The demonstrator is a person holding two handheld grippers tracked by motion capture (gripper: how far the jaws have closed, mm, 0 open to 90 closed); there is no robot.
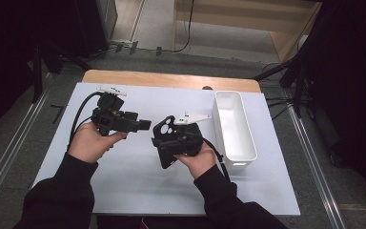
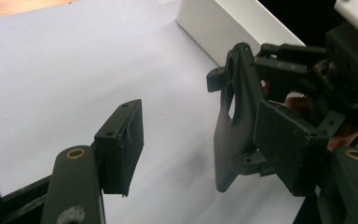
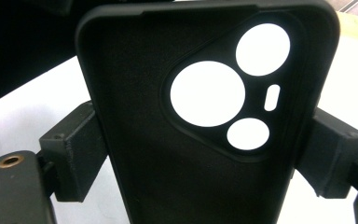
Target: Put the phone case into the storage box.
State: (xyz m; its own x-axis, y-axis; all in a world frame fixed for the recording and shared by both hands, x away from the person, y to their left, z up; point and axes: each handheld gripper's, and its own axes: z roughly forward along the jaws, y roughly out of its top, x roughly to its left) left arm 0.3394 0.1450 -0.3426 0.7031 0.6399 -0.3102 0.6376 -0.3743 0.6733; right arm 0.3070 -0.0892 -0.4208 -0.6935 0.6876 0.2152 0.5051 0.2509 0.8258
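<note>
Above the pale tabletop [image 1: 124, 191], one matte black phone case [image 3: 205, 140] sat clamped in the right hand-held gripper [image 1: 174, 143]; the left hand-held gripper [image 2: 205, 144] gaped empty beside one white rectangular bin [image 1: 233, 124].

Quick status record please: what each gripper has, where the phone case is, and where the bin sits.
right gripper: jaws shut on the phone case's two long edges
phone case: black, empty, held above the table, camera cut-outs at the top
left gripper: jaws open, nothing between them, beside the case
white bin: empty, at the table's right edge
table: white sheet
</note>
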